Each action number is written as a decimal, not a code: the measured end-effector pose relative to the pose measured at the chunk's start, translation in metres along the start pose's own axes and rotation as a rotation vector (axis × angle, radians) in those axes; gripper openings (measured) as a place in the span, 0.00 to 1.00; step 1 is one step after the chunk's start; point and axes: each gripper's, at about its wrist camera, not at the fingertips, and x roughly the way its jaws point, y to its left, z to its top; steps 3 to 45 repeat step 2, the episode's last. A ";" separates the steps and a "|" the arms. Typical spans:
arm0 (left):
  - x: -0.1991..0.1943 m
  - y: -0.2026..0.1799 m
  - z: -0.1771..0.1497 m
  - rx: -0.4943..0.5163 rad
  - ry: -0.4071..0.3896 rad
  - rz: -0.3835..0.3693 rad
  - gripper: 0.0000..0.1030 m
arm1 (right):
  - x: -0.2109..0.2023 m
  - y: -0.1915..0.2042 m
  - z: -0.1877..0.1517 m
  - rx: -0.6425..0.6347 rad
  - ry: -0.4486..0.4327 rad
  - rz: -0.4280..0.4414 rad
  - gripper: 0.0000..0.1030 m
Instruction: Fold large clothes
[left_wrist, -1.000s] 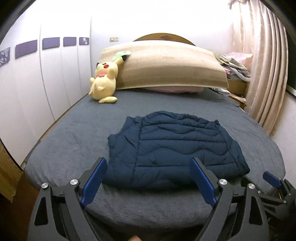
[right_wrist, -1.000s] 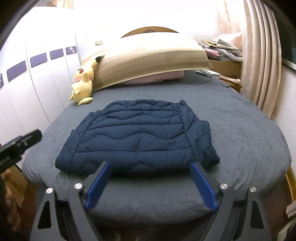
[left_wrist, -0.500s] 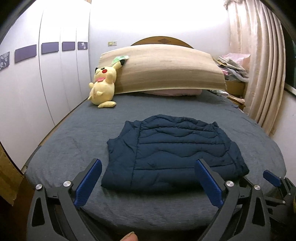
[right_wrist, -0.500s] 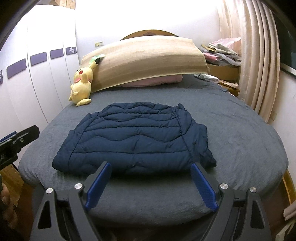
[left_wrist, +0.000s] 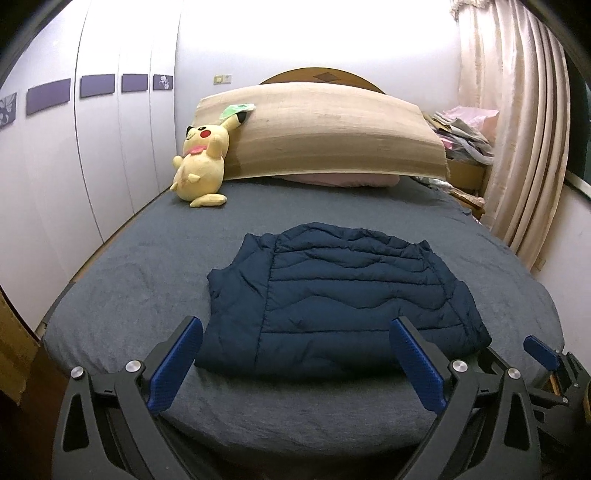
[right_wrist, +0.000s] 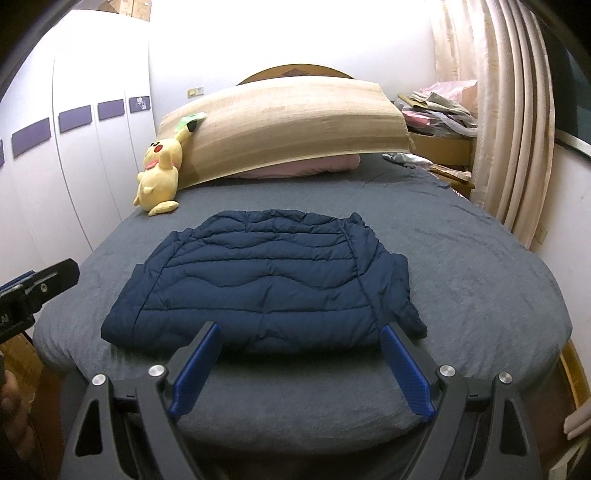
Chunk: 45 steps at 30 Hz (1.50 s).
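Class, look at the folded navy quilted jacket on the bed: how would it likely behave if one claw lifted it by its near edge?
The jacket would probably flop and unfold, since it lies in soft, loose layers. Its puffy quilted channels suggest it is light for its bulk. The smooth, faintly shiny shell may slip between pads, though it would likely drag rather than glide on the grey bedsheet.

A yellow plush toy (left_wrist: 201, 166) leans on a tan bolster (left_wrist: 332, 129) across the upper middle, a pink pillow (left_wrist: 340, 180) beneath it; white wardrobe doors (left_wrist: 92, 147) fill the left, beige curtains (left_wrist: 524, 147) the right, above the grey bed (left_wrist: 129, 288)
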 end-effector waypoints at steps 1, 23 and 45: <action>0.000 -0.001 0.000 0.009 0.000 0.000 0.98 | 0.000 0.000 0.000 -0.001 -0.001 0.001 0.87; 0.000 -0.003 -0.001 0.014 -0.001 0.004 0.98 | -0.001 0.000 0.000 -0.001 -0.002 0.001 0.87; 0.000 -0.003 -0.001 0.014 -0.001 0.004 0.98 | -0.001 0.000 0.000 -0.001 -0.002 0.001 0.87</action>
